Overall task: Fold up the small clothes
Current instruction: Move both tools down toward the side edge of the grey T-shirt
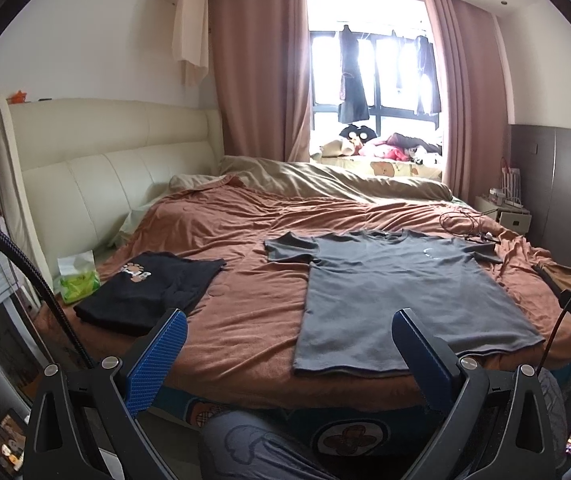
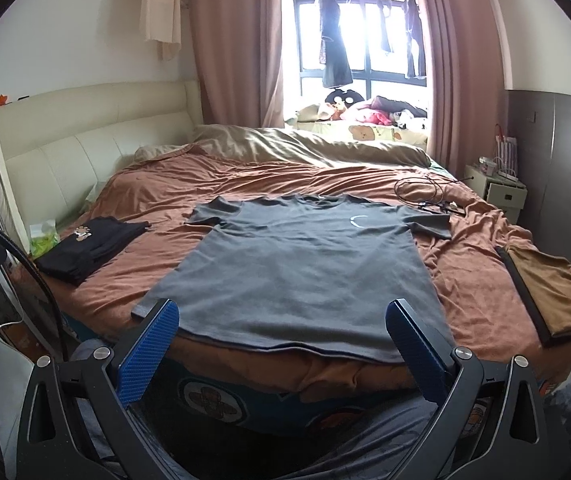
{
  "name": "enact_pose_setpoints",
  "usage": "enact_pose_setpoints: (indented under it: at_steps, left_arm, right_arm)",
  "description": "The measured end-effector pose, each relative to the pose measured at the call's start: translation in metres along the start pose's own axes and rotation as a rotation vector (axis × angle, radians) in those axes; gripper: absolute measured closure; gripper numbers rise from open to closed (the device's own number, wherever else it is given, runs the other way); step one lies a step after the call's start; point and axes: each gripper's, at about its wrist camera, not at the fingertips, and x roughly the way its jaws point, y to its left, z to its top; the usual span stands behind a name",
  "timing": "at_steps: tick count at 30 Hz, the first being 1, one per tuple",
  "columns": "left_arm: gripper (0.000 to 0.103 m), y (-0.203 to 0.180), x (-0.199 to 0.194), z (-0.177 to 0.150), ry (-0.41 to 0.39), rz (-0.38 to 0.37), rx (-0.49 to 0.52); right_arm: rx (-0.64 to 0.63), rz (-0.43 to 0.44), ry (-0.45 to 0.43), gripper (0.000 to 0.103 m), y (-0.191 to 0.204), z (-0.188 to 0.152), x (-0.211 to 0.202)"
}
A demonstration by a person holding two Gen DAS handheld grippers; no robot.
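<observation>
The bed (image 2: pixel 245 184) fills the room, its rust-brown cover (image 2: pixel 465 276) rumpled. Flat on it, front up and collar toward the window, lies a grey T-shirt (image 2: pixel 297 272) — hem at the near edge. To its left sits a folded black garment (image 2: pixel 85 248), to its right a folded tan one (image 2: pixel 553 296), both well apart from it. Beyond the right sleeve a black cable (image 2: pixel 425 192) coils. The left gripper (image 1: pixel 289 360) and right gripper (image 2: pixel 285 352) hover before the hem, both spread wide, gripping nothing.
</observation>
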Motion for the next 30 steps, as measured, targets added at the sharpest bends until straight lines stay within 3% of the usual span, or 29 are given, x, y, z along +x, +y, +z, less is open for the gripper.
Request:
enact_pose_setpoints:
  at_steps: [8,25,30]
  left_arm:
    - [0.000,-0.001,0.057,0.016,0.028,0.011,-0.006]
    - [0.000,0.020,0.202,0.059,0.133,-0.078,-0.066]
    - [0.000,0.023,0.248,0.076,0.163,-0.063,-0.069]
  right_arm:
    - [-0.002,-0.069,0.060,0.000,0.013,0.027,0.051]
    - [0.026,0.025,0.130,0.000,-0.004,0.094,0.182]
    - [0.017,0.055,0.146,0.000,-0.008,0.116,0.229]
